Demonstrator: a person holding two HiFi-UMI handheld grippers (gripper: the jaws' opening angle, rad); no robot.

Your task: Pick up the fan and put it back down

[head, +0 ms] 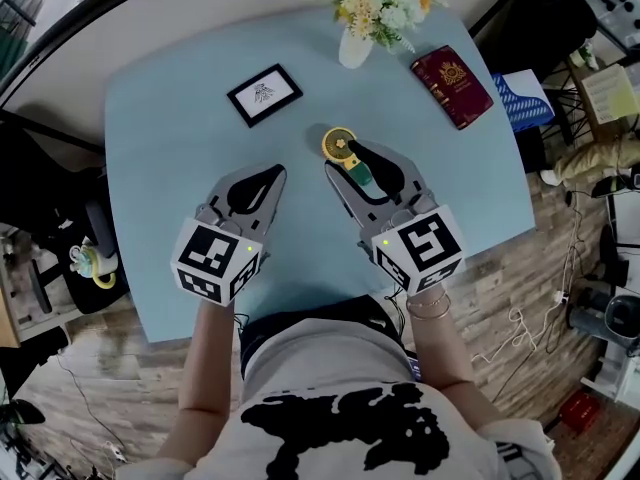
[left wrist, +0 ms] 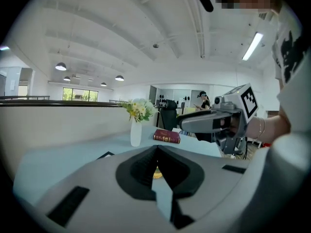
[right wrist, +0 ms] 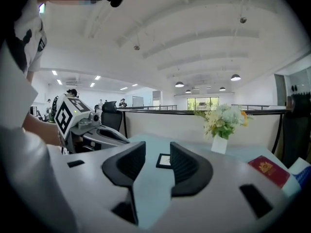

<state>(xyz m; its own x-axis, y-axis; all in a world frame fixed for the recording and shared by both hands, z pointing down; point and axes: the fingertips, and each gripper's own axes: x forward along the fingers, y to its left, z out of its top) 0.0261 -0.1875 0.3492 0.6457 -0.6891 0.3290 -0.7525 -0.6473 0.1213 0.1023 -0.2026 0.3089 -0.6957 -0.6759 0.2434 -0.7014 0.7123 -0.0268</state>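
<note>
No words or numbers can be read. On the counter [head: 160, 148], the framed card [head: 264, 94] shows a small emblem above print too fine to read. The dark red booklet [head: 452, 86] bears a gold crest and illegible gold lettering. The left marker cube [head: 218, 258] and right marker cube [head: 425, 246] show black-and-white square codes.

Bright, even light from ceiling lamps [right wrist: 235, 76]; faint shadows; fisheye warp, black vignetted corners.

a flower vase [head: 354, 46], a black frame [head: 264, 94] and a red book [head: 452, 86] rest on the blue table [head: 160, 158].
</note>
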